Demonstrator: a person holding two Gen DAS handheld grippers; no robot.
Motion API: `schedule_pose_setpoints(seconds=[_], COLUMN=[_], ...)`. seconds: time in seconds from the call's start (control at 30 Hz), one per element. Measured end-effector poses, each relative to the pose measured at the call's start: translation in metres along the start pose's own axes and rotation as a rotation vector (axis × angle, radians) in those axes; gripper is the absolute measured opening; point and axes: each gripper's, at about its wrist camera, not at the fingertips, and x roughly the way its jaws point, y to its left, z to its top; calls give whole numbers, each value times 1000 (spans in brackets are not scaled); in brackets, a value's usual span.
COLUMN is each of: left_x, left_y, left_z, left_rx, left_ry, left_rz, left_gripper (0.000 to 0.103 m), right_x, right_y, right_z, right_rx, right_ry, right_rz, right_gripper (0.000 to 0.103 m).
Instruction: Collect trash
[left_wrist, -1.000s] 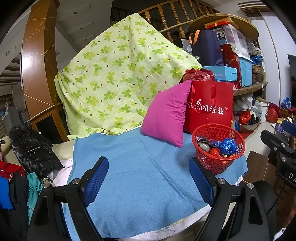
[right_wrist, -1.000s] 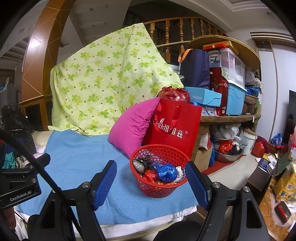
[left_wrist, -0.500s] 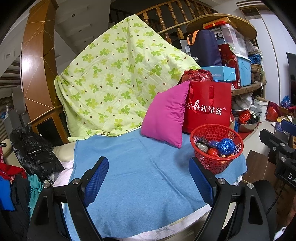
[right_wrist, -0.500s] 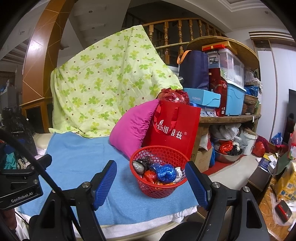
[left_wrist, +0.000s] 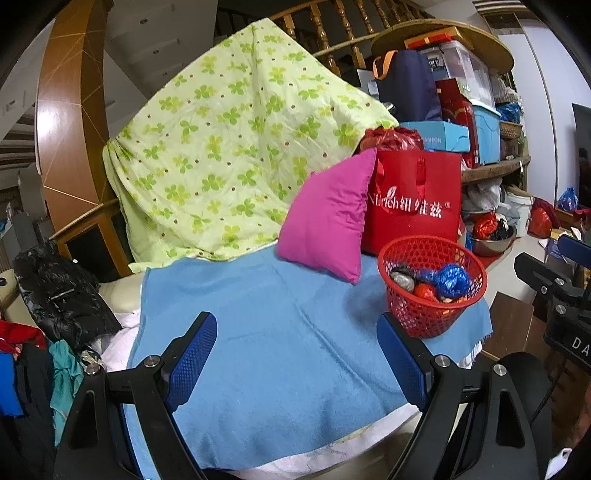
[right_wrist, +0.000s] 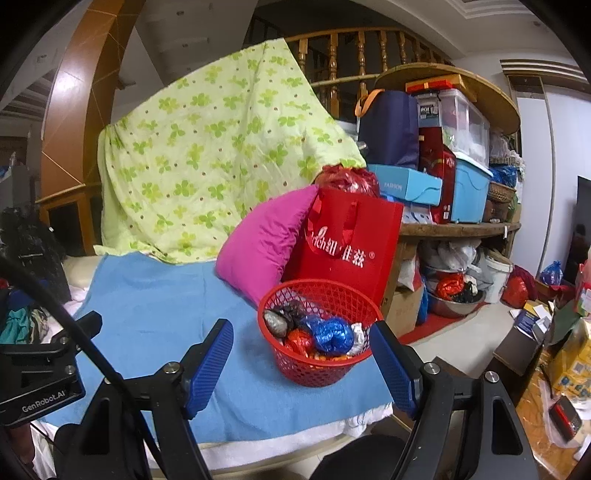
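A red mesh basket stands on a blue towel near its right edge. Inside lie several crumpled foil wrappers: a blue one, a red one and a silver one. My left gripper hovers open over the bare towel, left of the basket. My right gripper is open too, held short of the basket, which shows between its blue pads with nothing gripped.
A pink cushion leans on a red paper bag behind the basket. A green clover quilt drapes the backrest. Dark clothes pile up at the left. Shelves with boxes and floor clutter fill the right.
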Motion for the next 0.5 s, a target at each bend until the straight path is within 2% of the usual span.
schedule_pose_setpoints(seconds=[0.27,0.5], left_x=[27,44], left_y=[-13,-48], left_z=[2,12], left_rx=[20,72], left_ry=[34,42], left_rz=[-54,-122], left_gripper=[89,89], right_x=[23,32], right_y=[-5,-39], right_z=[-4,-6], right_rx=[4,57], right_ry=[64,94], right_rz=[-61,-137], right_gripper=[79,79])
